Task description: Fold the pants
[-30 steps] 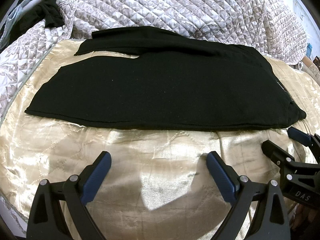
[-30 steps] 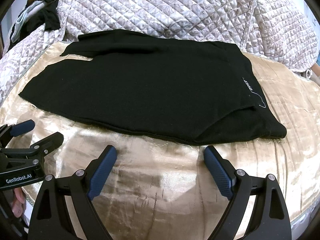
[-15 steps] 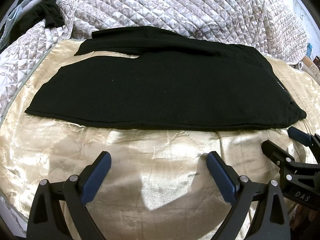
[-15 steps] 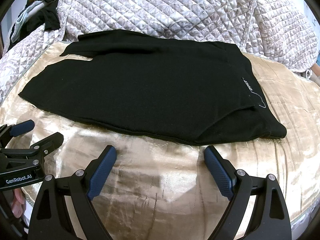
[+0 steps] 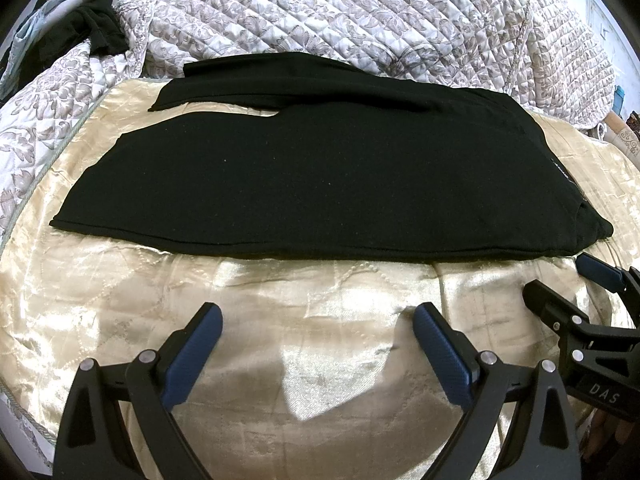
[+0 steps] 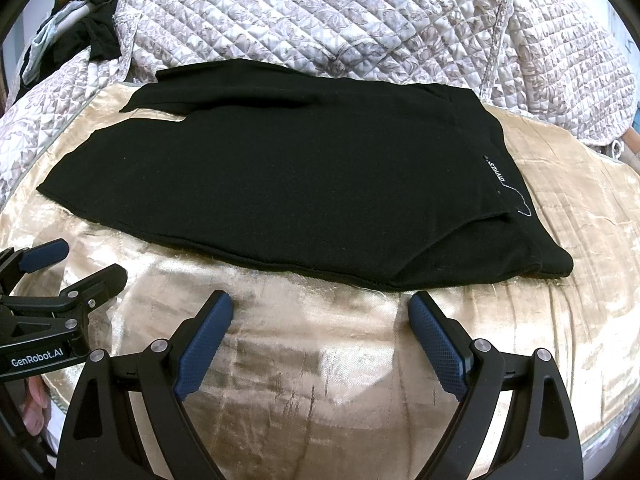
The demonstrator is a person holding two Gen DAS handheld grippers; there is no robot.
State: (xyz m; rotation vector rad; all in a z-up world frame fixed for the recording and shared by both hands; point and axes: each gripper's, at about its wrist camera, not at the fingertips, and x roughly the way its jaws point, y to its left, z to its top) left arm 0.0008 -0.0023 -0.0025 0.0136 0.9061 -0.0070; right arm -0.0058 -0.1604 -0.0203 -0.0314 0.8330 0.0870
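Note:
Black pants (image 5: 320, 176) lie flat on a gold satin bedspread (image 5: 320, 312), legs folded one over the other, hems to the left and waistband to the right. A small white label (image 6: 496, 172) shows near the waistband. My left gripper (image 5: 318, 318) hovers open over the satin just short of the pants' near edge, nothing between its fingers. My right gripper (image 6: 320, 308) is open too, close to the near edge by the waist end (image 6: 400, 276). Each gripper shows in the other's view: the right one (image 5: 560, 280) and the left one (image 6: 84, 264).
A quilted floral cover (image 5: 360, 20) is bunched up behind the pants. Dark clothing (image 5: 96, 28) lies at the far left corner. The bed's edge curves at the right (image 6: 600, 420). A person's fingers (image 6: 34, 404) hold the left gripper's handle.

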